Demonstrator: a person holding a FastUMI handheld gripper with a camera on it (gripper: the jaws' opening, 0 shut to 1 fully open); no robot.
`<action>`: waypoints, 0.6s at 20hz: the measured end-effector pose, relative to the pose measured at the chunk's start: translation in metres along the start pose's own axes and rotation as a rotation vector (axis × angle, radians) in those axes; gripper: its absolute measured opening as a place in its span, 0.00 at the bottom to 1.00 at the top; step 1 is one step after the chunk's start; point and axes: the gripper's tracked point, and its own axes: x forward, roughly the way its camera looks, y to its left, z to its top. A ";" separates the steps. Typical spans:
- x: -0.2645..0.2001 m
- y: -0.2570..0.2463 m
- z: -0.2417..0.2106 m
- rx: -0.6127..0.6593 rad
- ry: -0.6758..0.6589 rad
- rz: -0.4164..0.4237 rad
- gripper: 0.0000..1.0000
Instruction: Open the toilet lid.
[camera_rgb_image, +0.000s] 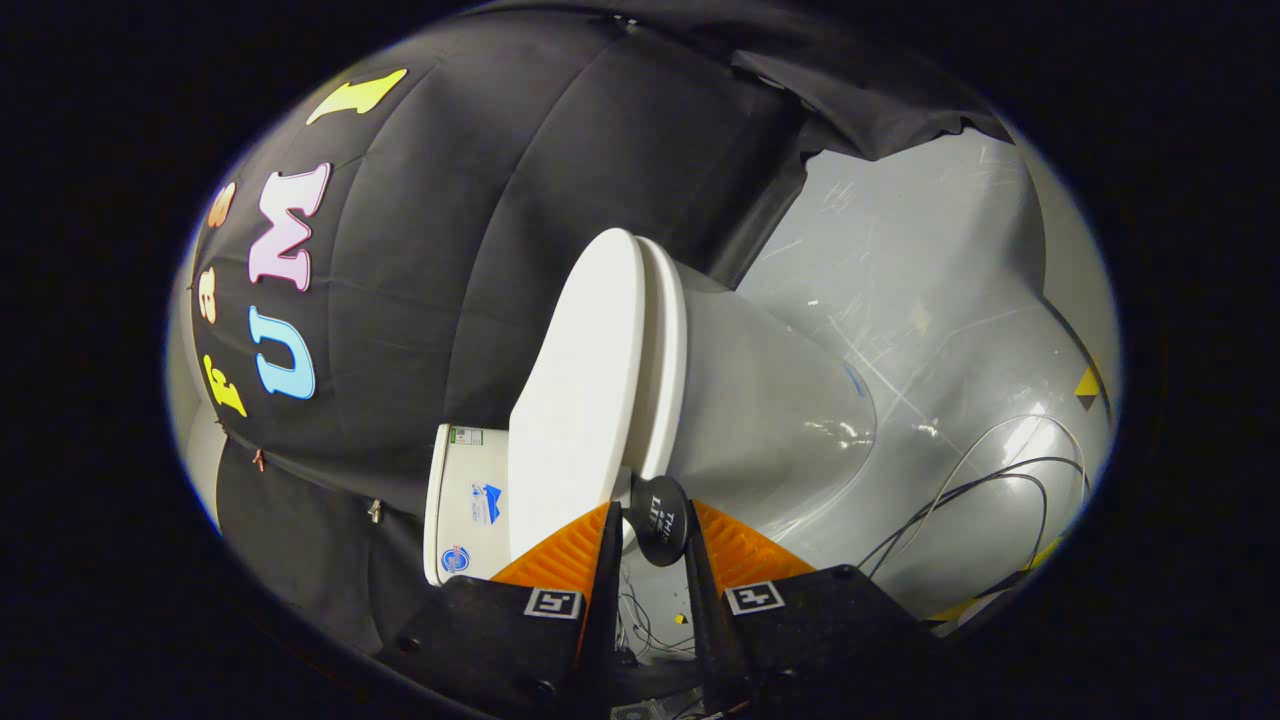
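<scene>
Your view is rolled onto its side, so the toilet (760, 400) appears to lie sideways beyond the fingers, its bowl toward the grey floor (930, 280) and its tank (465, 500) against the black cloth wall (450, 250). The lid (580, 400) is down on the seat (665, 350); its long axis runs straight away from your fingertips, from the near rim to the far one. A small black round lift tab (660, 520) sticks out at the lid's near edge, and that is what your move turns on. Your gripper (655, 540) has its jaws a narrow way apart, with the tab sitting between the fingertips; whether both pads press on it, you cannot tell. I judge the lid must swing away from the seat, toward the tank.
</scene>
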 end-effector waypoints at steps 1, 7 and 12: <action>0.000 0.001 0.002 0.007 -0.007 0.003 0.38; 0.001 -0.004 0.008 0.114 -0.020 0.011 0.11; 0.001 -0.004 0.008 0.132 -0.004 0.020 0.11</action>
